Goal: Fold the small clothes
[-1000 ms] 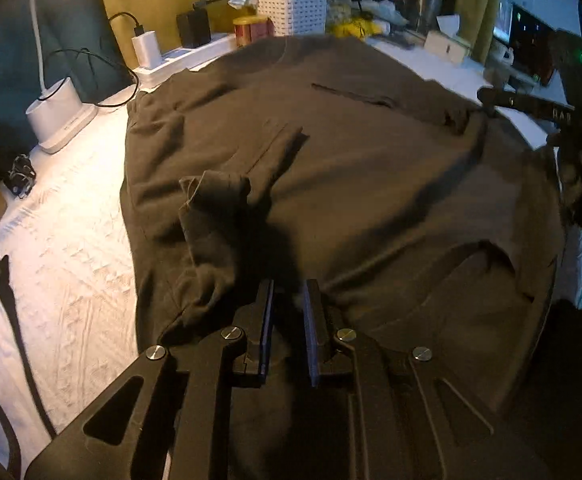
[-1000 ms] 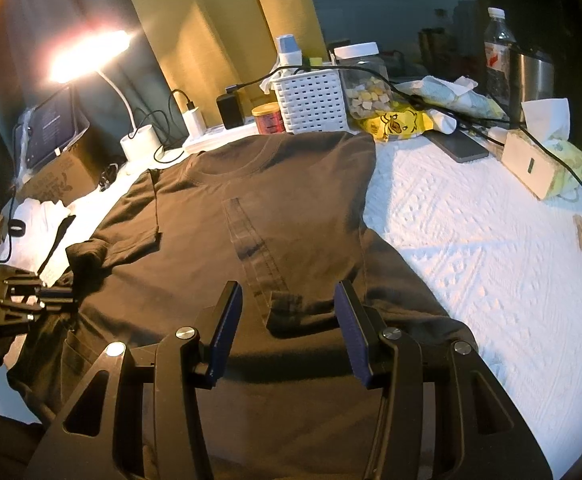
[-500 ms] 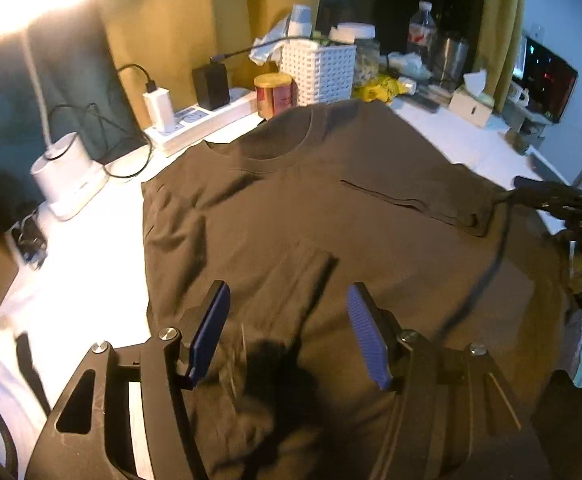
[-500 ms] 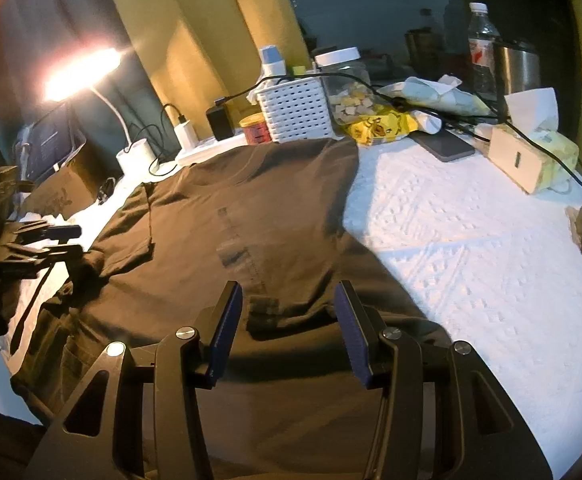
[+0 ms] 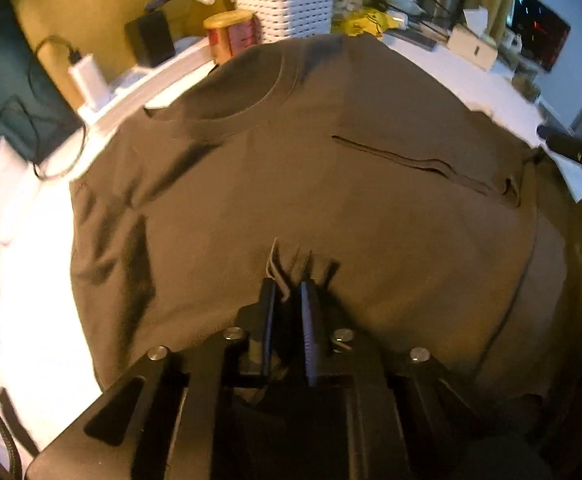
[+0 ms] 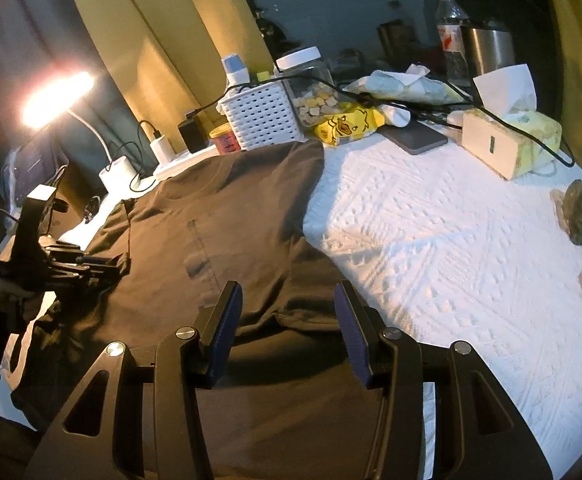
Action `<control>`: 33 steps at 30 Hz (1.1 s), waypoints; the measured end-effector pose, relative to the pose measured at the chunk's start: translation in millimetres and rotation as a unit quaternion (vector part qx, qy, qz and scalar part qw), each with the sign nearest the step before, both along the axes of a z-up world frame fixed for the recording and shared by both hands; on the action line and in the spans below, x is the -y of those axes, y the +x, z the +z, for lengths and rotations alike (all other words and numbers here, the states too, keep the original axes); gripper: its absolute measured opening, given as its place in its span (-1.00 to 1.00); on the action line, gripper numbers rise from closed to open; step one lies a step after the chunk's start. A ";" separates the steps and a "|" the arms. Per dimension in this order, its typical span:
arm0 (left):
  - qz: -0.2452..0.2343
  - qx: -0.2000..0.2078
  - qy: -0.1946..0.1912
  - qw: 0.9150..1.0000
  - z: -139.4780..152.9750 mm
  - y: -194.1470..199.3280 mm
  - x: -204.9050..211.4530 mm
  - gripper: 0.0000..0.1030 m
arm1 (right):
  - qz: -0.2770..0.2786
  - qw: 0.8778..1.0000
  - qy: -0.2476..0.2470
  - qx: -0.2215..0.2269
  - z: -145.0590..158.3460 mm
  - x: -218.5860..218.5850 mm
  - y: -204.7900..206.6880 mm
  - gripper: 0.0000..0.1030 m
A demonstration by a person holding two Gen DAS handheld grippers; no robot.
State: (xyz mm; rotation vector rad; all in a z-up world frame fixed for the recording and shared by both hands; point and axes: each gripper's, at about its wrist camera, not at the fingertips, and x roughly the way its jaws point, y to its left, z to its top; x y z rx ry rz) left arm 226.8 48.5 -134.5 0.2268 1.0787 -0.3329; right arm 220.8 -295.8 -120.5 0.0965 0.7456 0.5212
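Observation:
A dark brown T-shirt [image 5: 331, 200] lies spread on a white textured cloth, collar toward the far clutter; it also shows in the right wrist view [image 6: 219, 220]. My left gripper [image 5: 289, 284] is shut on a pinch of the shirt's folded left sleeve edge; it appears in the right wrist view [image 6: 119, 262] at the shirt's left side. My right gripper [image 6: 287, 304] is open and empty, hovering over the shirt's right folded sleeve hem. Its tip shows at the right edge of the left wrist view [image 5: 559, 142].
Along the far edge stand a white basket [image 6: 261, 114], a red tin [image 6: 225, 142], a power strip with chargers [image 5: 103, 100], a lamp [image 6: 57, 98], a jar [image 6: 309, 88] and a tissue box [image 6: 511, 142]. A phone [image 6: 415, 136] lies on the white cloth [image 6: 451, 260].
My left gripper opened half a second ago, then moved in and shut on the shirt's left sleeve edge. My right gripper stayed open over the right sleeve.

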 end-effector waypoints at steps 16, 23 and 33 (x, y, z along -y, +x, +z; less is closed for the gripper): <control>0.013 0.031 -0.032 0.999 16.4 -22.7 42.6 -0.01 | 0.007 1.000 -0.004 0.006 5.6 -4.8 -7.1 -0.01; 0.071 0.060 -0.035 0.995 36.8 -70.4 -12.3 0.07 | 0.024 1.000 -0.009 0.009 7.1 -18.3 -12.8 -0.01; 0.058 0.050 -0.059 0.995 15.7 -97.0 -26.3 0.06 | 0.048 0.998 -0.021 0.015 13.9 -42.9 -23.6 -0.01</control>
